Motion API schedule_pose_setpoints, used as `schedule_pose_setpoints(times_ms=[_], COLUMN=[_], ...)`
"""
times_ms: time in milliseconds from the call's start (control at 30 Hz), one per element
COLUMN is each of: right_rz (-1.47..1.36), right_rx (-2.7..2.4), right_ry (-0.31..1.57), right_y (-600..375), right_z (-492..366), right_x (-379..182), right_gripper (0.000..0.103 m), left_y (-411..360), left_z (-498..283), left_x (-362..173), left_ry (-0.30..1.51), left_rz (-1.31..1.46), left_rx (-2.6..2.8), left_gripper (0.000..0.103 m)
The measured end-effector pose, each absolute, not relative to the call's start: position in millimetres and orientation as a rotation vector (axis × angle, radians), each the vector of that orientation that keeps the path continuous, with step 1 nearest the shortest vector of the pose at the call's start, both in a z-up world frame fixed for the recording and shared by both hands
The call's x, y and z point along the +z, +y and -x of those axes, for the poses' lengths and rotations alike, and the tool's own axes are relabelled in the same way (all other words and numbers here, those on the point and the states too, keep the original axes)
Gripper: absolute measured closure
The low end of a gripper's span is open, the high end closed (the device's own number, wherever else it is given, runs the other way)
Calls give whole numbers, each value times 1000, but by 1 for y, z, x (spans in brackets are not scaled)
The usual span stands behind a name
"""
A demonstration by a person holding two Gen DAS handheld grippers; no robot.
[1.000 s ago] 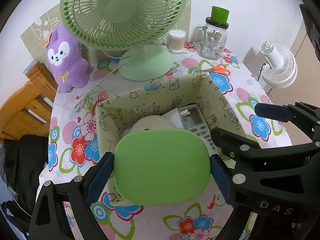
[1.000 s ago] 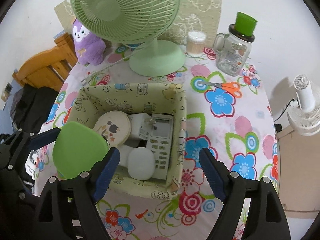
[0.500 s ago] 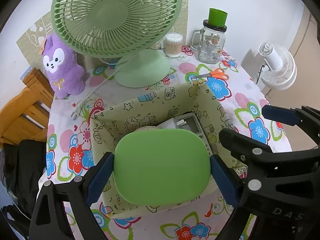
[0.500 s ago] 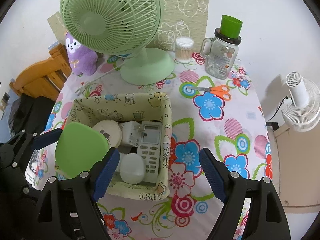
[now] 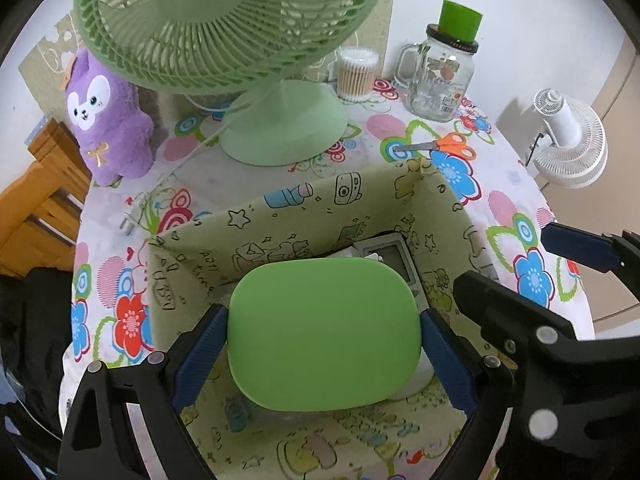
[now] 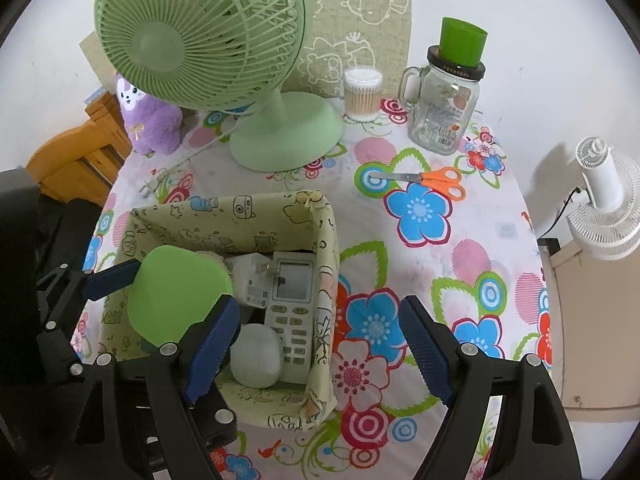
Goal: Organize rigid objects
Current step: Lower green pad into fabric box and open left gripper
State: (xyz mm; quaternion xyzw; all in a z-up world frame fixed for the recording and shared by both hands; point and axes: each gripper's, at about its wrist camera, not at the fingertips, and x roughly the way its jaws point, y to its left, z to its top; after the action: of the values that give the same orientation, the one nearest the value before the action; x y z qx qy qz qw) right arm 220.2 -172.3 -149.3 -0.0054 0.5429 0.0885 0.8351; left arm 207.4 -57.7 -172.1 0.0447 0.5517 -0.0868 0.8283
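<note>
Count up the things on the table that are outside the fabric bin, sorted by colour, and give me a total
Green: 1, the fan
Purple: 1, the plush
Orange: 1, the scissors
Clear: 2, the swab tub and the jar with a green cap
Total: 5
</note>
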Motion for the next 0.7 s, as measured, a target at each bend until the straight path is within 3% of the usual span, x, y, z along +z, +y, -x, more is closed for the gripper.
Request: schedule_pose_setpoints(times_ms=[433,533,700], right_rz=[14,5,-4], right_rx=[172,173,167], right_ry=[1192,1201,1206], right_y=[-177,-178,-179], right_z=[-231,-232,-230], right_x=[-168,-170,-170], right_gripper=[19,19,19], left_y=[-66,-66,-68], left_z=[-220,-221,-220], left_x=[-202,-203,-201], left_ry=[1246,1242,1244], left_rz=[-76,-82,-84], left_rx=[-197,-201,-223], left_gripper=[7,0,0])
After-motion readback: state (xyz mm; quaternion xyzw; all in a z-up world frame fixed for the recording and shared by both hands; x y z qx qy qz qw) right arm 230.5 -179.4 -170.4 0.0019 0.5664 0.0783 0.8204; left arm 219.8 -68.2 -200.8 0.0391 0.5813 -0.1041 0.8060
